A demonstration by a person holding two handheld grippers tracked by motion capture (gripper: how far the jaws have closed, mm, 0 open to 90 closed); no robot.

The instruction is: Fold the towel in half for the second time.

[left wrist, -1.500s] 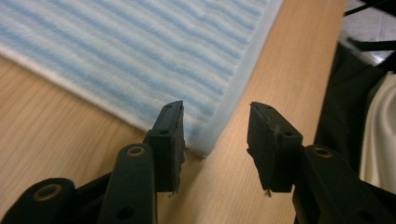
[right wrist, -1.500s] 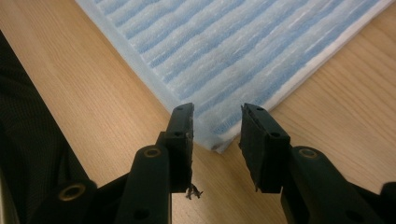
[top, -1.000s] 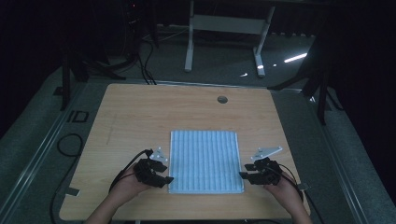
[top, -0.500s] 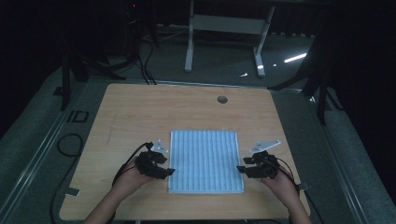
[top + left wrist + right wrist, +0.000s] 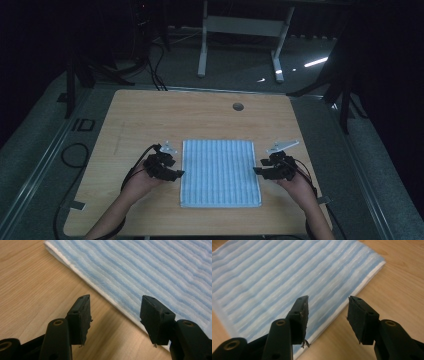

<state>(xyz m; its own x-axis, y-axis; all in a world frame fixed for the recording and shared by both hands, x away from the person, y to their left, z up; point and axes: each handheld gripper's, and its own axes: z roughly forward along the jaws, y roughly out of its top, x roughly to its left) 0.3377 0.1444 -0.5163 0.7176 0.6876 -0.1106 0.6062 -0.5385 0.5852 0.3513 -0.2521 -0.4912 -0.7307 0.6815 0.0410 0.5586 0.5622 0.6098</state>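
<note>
Leftmost, the left gripper [image 5: 176, 173] sits at the left edge of the blue-and-white striped cloth [image 5: 220, 172]; its jaws have just been opening and stand apart, straddling that edge with nothing pinched. Centrally, the cloth lies flat on the wooden table [image 5: 150, 115], toward the person's side. Rightmost, the right gripper [image 5: 256, 171] mirrors this at the right edge, jaws likewise just opened, gripping nothing.

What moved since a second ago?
Both grippers slid away from the person along the cloth's sides: the left gripper up its left edge, the right gripper up its right edge. Their jaws have just been opening, with nothing between them. The cloth stayed flat.
</note>
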